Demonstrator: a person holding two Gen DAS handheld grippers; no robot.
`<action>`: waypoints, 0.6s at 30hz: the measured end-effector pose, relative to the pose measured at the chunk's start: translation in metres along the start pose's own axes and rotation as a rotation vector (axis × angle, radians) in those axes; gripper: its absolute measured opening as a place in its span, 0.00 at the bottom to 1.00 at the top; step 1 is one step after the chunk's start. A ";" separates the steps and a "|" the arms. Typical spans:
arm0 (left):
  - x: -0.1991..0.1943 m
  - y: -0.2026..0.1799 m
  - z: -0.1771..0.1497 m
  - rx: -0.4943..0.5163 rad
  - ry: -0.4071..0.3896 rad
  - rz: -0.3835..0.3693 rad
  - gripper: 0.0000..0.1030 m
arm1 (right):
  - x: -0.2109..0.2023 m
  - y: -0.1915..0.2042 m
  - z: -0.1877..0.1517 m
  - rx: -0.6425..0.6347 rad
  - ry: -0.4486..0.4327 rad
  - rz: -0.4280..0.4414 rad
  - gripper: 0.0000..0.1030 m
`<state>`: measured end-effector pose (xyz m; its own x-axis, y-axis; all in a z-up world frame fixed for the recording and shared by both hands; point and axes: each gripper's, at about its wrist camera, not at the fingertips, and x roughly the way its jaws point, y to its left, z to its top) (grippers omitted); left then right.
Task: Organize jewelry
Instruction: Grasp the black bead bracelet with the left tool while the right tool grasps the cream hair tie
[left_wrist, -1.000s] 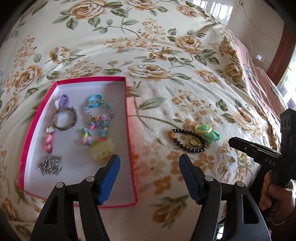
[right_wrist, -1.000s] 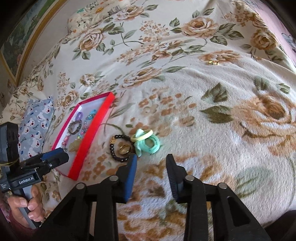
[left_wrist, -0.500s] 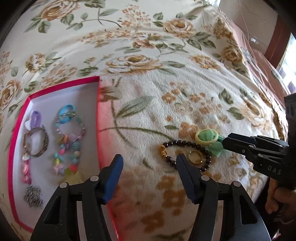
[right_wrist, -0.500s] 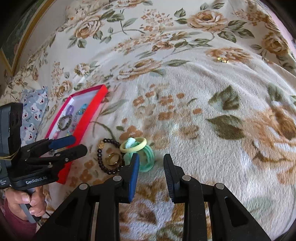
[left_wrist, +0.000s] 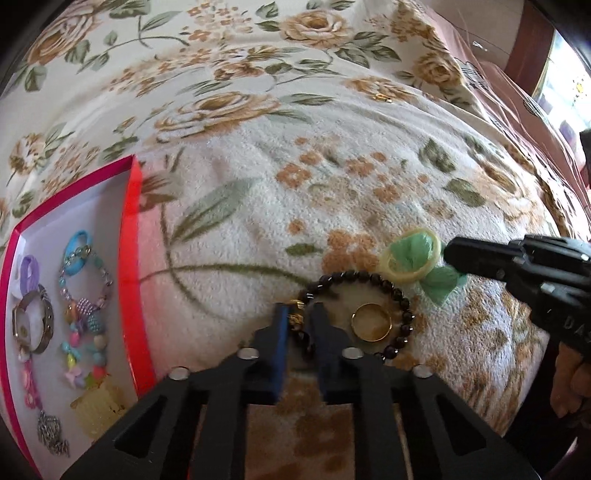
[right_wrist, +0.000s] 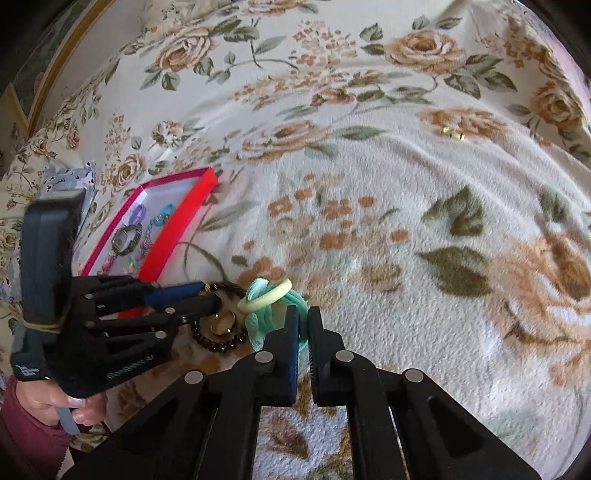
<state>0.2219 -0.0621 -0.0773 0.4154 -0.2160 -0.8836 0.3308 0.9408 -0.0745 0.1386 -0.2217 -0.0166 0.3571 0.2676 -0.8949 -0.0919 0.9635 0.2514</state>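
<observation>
A black bead bracelet (left_wrist: 400, 301) lies on the floral blanket with a gold ring (left_wrist: 371, 321) inside it. My left gripper (left_wrist: 298, 318) is shut on the bracelet's left side at its gold charm (left_wrist: 295, 318). A green hair tie (left_wrist: 441, 282) with a pale yellow ring (left_wrist: 410, 254) on it lies just right. My right gripper (right_wrist: 303, 323) is shut on the green hair tie (right_wrist: 258, 325); it shows in the left wrist view (left_wrist: 454, 254). The bracelet (right_wrist: 218, 341) and left gripper (right_wrist: 207, 295) show in the right wrist view.
A red-rimmed box (left_wrist: 131, 258) at the left holds several bracelets, rings and a chain. It also shows in the right wrist view (right_wrist: 177, 225). A small gold piece (right_wrist: 453, 133) lies far back on the blanket, also in the left wrist view (left_wrist: 382, 98).
Both grippers moved forward and down to the blanket and closed: the left onto the bead bracelet, the right onto the green hair tie.
</observation>
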 end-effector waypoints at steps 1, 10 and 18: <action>-0.001 0.000 -0.001 0.001 -0.004 0.001 0.08 | -0.004 0.000 0.001 0.000 -0.012 0.001 0.04; -0.027 0.008 -0.013 -0.046 -0.052 -0.022 0.07 | -0.019 0.003 0.005 -0.071 -0.034 -0.107 0.04; -0.063 0.016 -0.027 -0.084 -0.107 -0.034 0.07 | -0.013 -0.014 -0.002 0.023 0.024 -0.098 0.23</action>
<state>0.1777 -0.0258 -0.0352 0.4945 -0.2710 -0.8259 0.2759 0.9500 -0.1465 0.1330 -0.2386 -0.0089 0.3413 0.1728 -0.9239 -0.0360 0.9846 0.1708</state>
